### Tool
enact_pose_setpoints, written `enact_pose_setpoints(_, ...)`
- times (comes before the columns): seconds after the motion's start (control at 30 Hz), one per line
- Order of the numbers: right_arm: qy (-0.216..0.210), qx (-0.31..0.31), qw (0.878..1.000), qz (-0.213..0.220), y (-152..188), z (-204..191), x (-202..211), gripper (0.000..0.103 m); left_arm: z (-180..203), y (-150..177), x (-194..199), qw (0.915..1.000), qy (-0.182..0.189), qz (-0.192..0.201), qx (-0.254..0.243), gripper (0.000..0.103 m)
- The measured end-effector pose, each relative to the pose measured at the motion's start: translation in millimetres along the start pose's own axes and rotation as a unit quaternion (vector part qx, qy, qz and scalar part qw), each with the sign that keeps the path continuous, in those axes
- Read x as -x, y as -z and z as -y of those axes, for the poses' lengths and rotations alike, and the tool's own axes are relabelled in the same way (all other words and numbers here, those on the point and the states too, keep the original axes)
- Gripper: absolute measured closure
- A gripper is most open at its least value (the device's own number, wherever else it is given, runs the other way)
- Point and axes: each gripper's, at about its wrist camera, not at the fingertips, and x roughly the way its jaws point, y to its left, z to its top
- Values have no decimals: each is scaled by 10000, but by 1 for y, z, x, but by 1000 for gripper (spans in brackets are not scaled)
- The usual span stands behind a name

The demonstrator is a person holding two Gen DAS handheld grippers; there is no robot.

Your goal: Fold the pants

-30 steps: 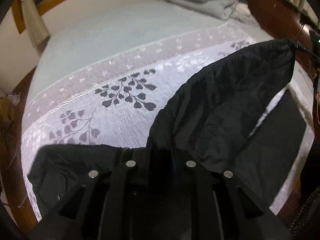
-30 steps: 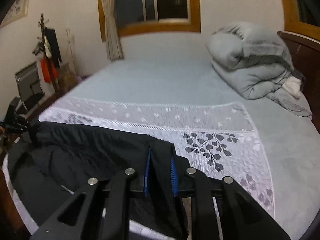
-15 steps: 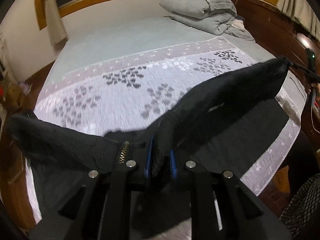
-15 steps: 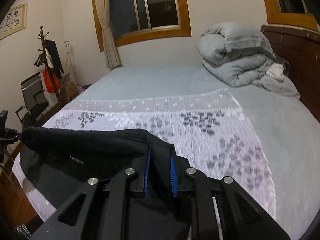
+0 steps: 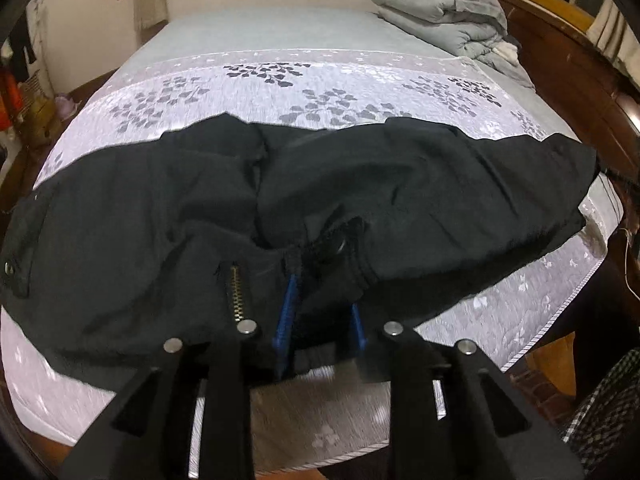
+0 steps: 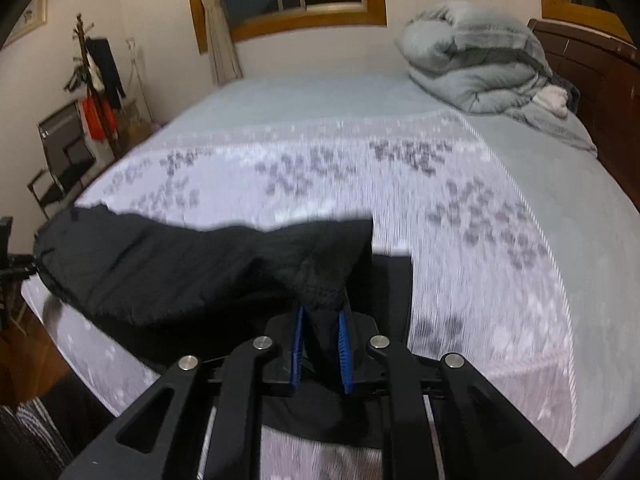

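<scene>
The black pants [image 5: 400,184] lie spread across the near part of the bed, with the brass zipper [image 5: 237,292] and a snap button [image 5: 340,245] at the waist facing me. My left gripper [image 5: 322,312] is at the waist and its jaws are opening. The blue pads [image 5: 289,304] stand apart with slack waistband cloth between them. In the right wrist view the pants [image 6: 180,268] stretch off to the left. My right gripper [image 6: 322,320] is shut on the bunched leg end, held just above the bedspread.
The bed has a white floral bedspread [image 5: 320,92] over a pale sheet. A folded grey duvet [image 6: 472,64] sits at the far right by the dark wooden headboard [image 5: 568,64]. A coat stand [image 6: 96,80] and a chair [image 6: 64,152] stand left of the bed.
Both grippers have come down toward the bed with the pants, which now lie spread on the bedspread instead of hanging. The left pads have spread apart.
</scene>
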Motion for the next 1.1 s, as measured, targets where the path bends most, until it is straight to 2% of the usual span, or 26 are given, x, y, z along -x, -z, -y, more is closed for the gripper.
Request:
enact_pose_setpoints(0.07,63,67,9996,-264,15,-3,-9,88,0,7,4,9999,101,20,40,62)
enact_pose_setpoints(0.1,79,128,9989,-433,23,-6,-14,88,0,9,8,9997,209,38,93,48)
enact_pose_setpoints(0.17,177,250,9975,-636,35,-9,-22,88,-3,15,17,9985,473,110,255,33)
enact_pose_setpoints(0.2,211,279,9969,-709,38,-9,-25,88,-4,16,20,9978,551,162,316,21)
enact_pose_setpoints(0.23,270,291,9960,-795,41,-10,-27,80,-7,17,26,9971,598,248,405,16)
enact_pose_setpoints(0.27,313,285,9958,-813,44,-9,-27,69,-9,17,31,9966,587,332,475,16)
enact_pose_setpoints(0.3,349,278,9956,-830,46,-9,-26,46,-12,17,35,9960,569,409,558,15)
enact_pose_setpoints(0.33,400,311,9949,-875,47,-10,-23,39,-18,15,38,9955,465,459,680,12)
enact_pose_setpoints(0.43,437,497,9943,-831,49,-14,-9,40,-38,9,37,9925,-155,571,1069,12)
enact_pose_setpoints(0.5,418,378,9952,-804,49,-9,3,40,-51,5,32,9876,-346,601,1406,12)
enact_pose_setpoints(0.6,122,-409,9974,-574,43,15,22,29,-73,3,21,9741,-381,649,2134,12)
enact_pose_setpoints(0.63,-163,-964,9944,-408,41,31,29,28,-78,3,14,9698,-463,587,2321,12)
enact_pose_setpoints(0.67,-351,-1267,9907,-335,40,40,30,28,-79,3,8,9685,-533,526,2377,12)
enact_pose_setpoints(0.73,-847,-1994,9761,-152,36,61,31,28,-78,6,-1,9685,-665,432,2359,12)
enact_pose_setpoints(0.8,-1185,-2374,9640,-162,29,70,20,28,-72,6,-8,9708,-800,339,2235,12)
enact_pose_setpoints(0.83,-1293,-2425,9612,-223,23,71,11,27,-67,5,-11,9730,-900,286,2105,11)
enact_pose_setpoints(0.93,-1426,-2221,9639,-365,5,65,-16,30,-57,7,-14,9775,-994,202,1849,11)
enact_pose_setpoints(0.97,-1432,-2133,9654,-440,0,62,-25,33,-55,7,-15,9786,-1012,179,1785,11)
enact_pose_setpoints(1.03,-1518,-1941,9665,-718,-11,55,-48,61,-49,8,-17,9806,-1041,124,1659,10)
enact_pose_setpoints(1.07,-1527,-1852,9670,-856,-15,52,-57,64,-48,8,-18,9810,-1043,116,1632,10)
enact_pose_setpoints(1.1,-1475,-1654,9708,-919,-22,46,-66,76,-47,9,-18,9813,-1048,109,1614,9)
